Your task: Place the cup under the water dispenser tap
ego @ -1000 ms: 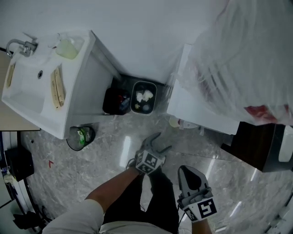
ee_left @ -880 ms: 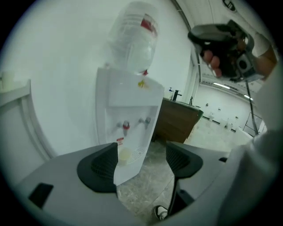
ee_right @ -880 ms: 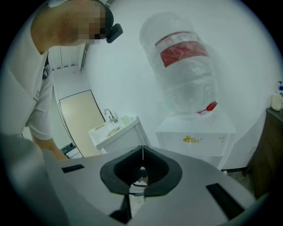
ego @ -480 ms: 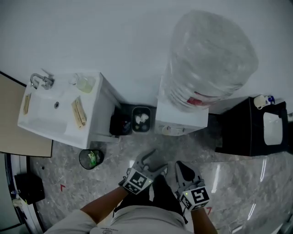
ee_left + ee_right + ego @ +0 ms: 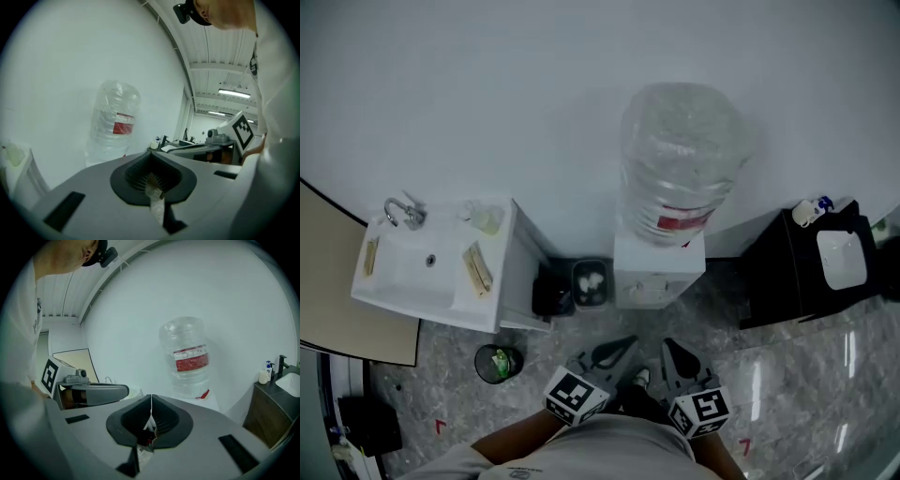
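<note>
The water dispenser stands against the white wall with a large clear bottle on top; its taps face me. I can make out no cup in any view. My left gripper and right gripper are side by side at the bottom of the head view, in front of the dispenser and well short of it. In the left gripper view the left gripper has its jaws together with nothing between them, and the bottle is ahead. In the right gripper view the right gripper is shut and empty too.
A white sink cabinet stands at the left. Two small bins sit between it and the dispenser, and a round waste bin is on the marble floor. A dark cabinet with a white basin stands at the right.
The view has swung up, so the whole dispenser and bottle now show. Both grippers have risen and sit lower in the picture. The left gripper's jaws have gone from open to shut.
</note>
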`<state>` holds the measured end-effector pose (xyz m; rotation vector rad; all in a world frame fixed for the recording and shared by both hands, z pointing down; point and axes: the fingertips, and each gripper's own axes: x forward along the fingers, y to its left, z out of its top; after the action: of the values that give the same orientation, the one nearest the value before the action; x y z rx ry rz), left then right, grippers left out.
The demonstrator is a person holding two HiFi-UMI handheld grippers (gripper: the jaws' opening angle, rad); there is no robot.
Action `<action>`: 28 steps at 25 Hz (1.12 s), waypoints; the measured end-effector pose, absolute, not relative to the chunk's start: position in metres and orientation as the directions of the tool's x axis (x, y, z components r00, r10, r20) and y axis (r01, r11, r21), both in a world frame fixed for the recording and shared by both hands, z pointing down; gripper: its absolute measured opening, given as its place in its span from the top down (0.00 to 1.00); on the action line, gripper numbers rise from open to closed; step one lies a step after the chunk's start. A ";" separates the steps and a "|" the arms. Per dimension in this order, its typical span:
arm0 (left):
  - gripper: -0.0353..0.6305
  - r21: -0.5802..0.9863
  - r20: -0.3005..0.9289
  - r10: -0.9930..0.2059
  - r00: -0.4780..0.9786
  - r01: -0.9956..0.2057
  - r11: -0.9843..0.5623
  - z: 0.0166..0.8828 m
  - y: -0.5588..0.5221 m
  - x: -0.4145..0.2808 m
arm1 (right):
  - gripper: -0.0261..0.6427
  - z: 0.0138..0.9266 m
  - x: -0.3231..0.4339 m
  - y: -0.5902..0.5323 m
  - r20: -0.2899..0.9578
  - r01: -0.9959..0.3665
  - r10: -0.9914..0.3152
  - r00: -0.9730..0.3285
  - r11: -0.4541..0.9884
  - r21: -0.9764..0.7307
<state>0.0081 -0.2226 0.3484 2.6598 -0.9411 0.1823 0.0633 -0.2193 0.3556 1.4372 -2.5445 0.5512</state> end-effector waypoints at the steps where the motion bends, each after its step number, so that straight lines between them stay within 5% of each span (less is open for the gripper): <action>1: 0.94 0.246 0.210 -0.591 0.779 -0.627 -0.739 0.341 -0.221 0.009 | 0.94 0.349 0.062 -0.218 0.311 -0.852 -0.794 -0.522 0.470 -0.231; 28: 0.94 0.207 0.185 -0.625 0.759 -0.651 -0.730 0.315 -0.225 0.016 | 0.94 0.320 0.061 -0.230 0.295 -0.840 -0.788 -0.541 0.520 -0.151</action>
<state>0.0162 -0.2248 0.3150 2.6969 -0.9979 0.1489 0.0605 -0.2301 0.3201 1.3920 -2.5689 0.4106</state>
